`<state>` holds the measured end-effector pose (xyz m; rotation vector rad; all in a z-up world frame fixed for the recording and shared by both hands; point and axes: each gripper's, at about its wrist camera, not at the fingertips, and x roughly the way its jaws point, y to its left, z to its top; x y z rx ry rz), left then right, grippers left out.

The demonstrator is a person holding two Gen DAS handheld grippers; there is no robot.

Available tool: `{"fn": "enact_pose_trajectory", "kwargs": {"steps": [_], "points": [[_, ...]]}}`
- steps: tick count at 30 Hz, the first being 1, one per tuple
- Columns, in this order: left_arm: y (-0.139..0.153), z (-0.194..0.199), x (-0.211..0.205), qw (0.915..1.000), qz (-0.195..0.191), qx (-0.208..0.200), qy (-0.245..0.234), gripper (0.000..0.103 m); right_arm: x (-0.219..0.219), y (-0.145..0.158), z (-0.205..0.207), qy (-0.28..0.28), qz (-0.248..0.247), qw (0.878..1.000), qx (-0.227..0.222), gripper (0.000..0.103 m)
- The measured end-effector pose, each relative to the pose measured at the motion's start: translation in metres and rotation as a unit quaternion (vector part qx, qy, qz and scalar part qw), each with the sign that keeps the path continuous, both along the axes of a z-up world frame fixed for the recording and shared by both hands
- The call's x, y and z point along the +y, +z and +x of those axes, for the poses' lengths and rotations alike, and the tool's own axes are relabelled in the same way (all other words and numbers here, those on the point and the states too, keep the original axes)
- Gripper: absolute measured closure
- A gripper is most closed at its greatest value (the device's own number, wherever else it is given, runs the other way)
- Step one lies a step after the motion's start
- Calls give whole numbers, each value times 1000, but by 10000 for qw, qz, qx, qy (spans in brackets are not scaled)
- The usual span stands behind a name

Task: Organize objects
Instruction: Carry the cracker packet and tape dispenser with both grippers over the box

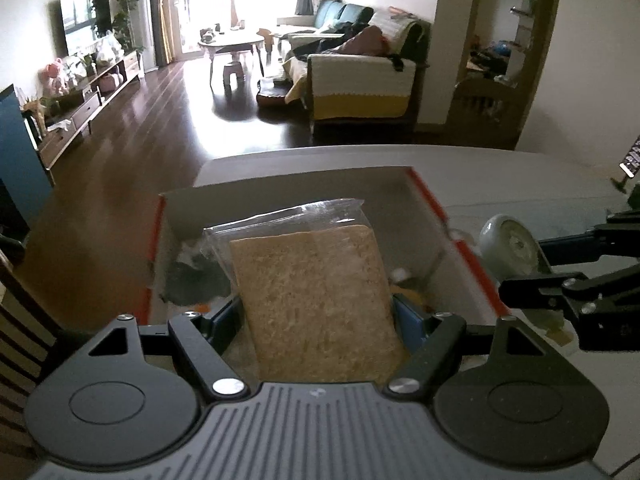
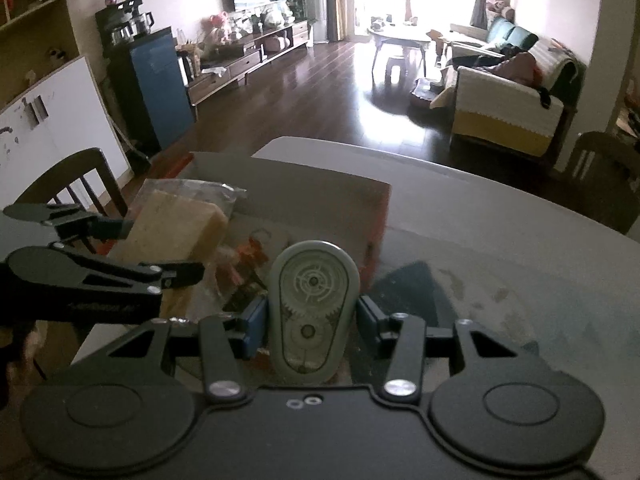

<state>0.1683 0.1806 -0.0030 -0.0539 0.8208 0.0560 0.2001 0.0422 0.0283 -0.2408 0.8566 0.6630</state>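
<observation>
We have the left gripper [image 1: 318, 312] clamped on a wrapped cracker pack [image 1: 316, 292], lower centre of the left wrist view, held over the open box [image 1: 280, 196] with red edges. In the right wrist view the same pack [image 2: 176, 228] sits at mid left, over the box [image 2: 312, 184]. The right gripper [image 2: 310, 320] is clamped on a grey-green gear toy [image 2: 312, 308], lower centre of its frame, just beside the box's near right corner; the toy [image 1: 508, 252] shows at the right edge of the left view. Box stands on the grey counter [image 2: 500, 240]. Something dark and some small bits already lie inside, hard to tell what.

We judge the step as dropping the pack in. Best done by lowering it flat toward the free floor of the box, clear of the walls, then parting the gripper low so the wrapper doesn't snag. Keep the right gripper off to the side until the left one is out, then bring the toy over the rim.
</observation>
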Motion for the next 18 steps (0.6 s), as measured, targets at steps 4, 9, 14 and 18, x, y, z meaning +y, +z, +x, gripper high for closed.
{"fn": "enact_pose_trajectory", "kwargs": {"steps": [4,9,14,18], "points": [[-5,21,14,9999,95,60,4,24,22,-8,8,53,-122,9999,-32,56],[-14,51,23,9997,195,119,-30,24,40,-26,20,72,-315,9995,46,56],[-28,76,22,9992,252,276,-144,24,57,-42,23,162,-555,9983,113,56],[-42,91,21,9981,236,490,-289,24,67,-57,25,340,-698,9967,253,56]]}}
